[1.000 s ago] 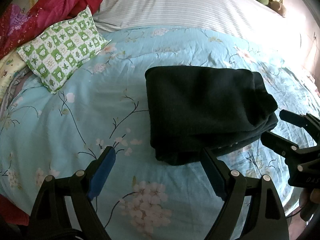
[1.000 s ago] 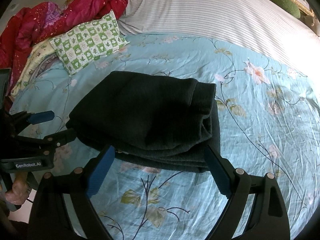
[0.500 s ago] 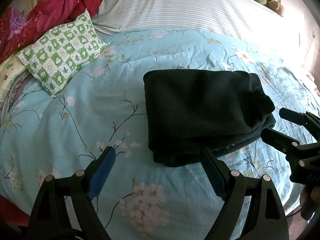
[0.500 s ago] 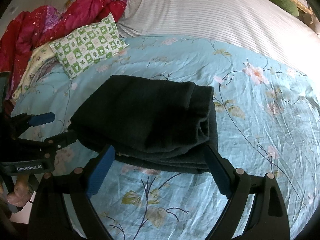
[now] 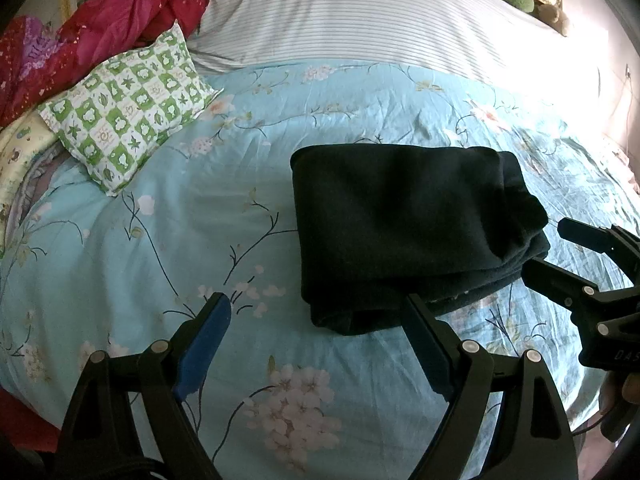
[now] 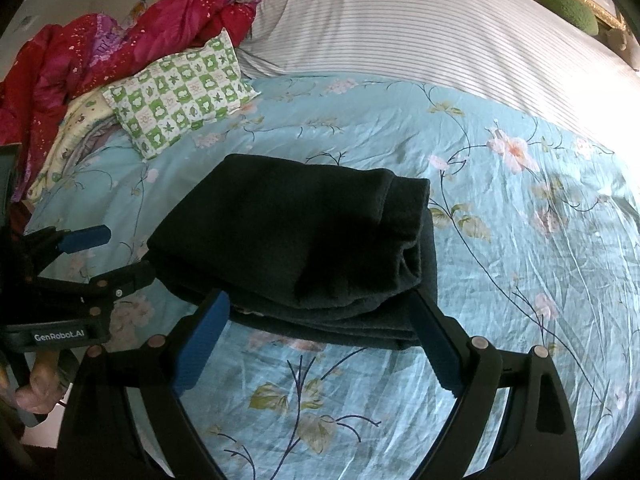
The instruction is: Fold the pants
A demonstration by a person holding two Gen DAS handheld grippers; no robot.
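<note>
The dark pants (image 5: 404,228) are seen folded into a thick, layered rectangle lying flat on the turquoise floral bedspread (image 5: 200,220), roughly at the middle of the bed. The left tongs (image 5: 316,316) are held spread wide and grasping nothing, set just in front of the near left corner of the bundle, with the right-hand finger close to the fabric edge. The right tongs (image 6: 320,312) are likewise spread wide and empty, placed at the near edge of the stack, whose layered folds are seen between the two blue pads (image 6: 200,340); whether the pads touch the cloth cannot be told. Each tool is caught at the edge of the other's view, on opposite sides of the pants. A green-and-white checked pillow (image 5: 128,108) is laid well apart from the pants toward the far left, beside a crumpled red quilt (image 5: 100,28), and a striped white cover (image 5: 360,12) is spread across the head of the bed
</note>
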